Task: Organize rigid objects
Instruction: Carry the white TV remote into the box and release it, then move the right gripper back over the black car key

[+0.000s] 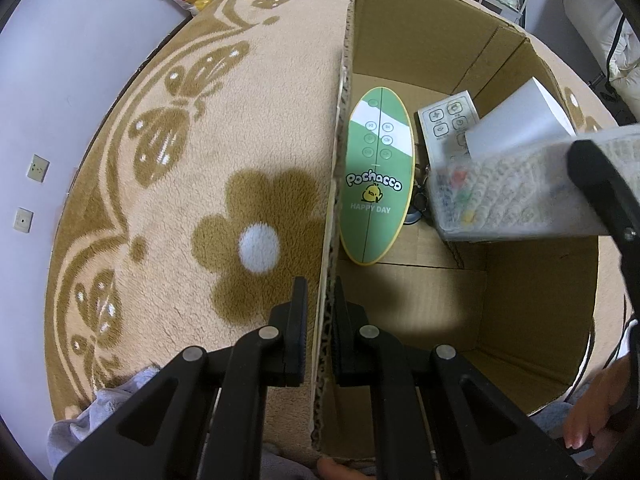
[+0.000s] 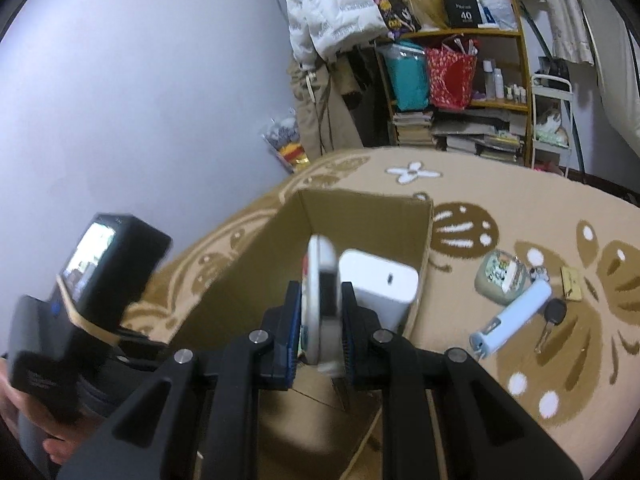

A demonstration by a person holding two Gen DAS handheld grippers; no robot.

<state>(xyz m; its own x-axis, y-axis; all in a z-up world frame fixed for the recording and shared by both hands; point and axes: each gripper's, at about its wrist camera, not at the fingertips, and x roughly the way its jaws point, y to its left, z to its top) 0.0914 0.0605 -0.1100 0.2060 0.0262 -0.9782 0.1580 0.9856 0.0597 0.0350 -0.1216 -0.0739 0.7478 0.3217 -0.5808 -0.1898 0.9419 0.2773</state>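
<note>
Right gripper is clamped on a remote control above the cardboard box; left gripper is pinching the box wall. Blurred motion is noted: a loosened edge-on grip could drop it early

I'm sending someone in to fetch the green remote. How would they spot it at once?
Find the open cardboard box on the tan flowered rug. Inside, against the wall that the left hand-held gripper clamps, the green remote stands tilted on end. Unlike the white rectangular remote beside it, it is oval, yellow-rimmed and printed "Pochacco HAPPY DAY" with a yellow cartoon figure.
</note>
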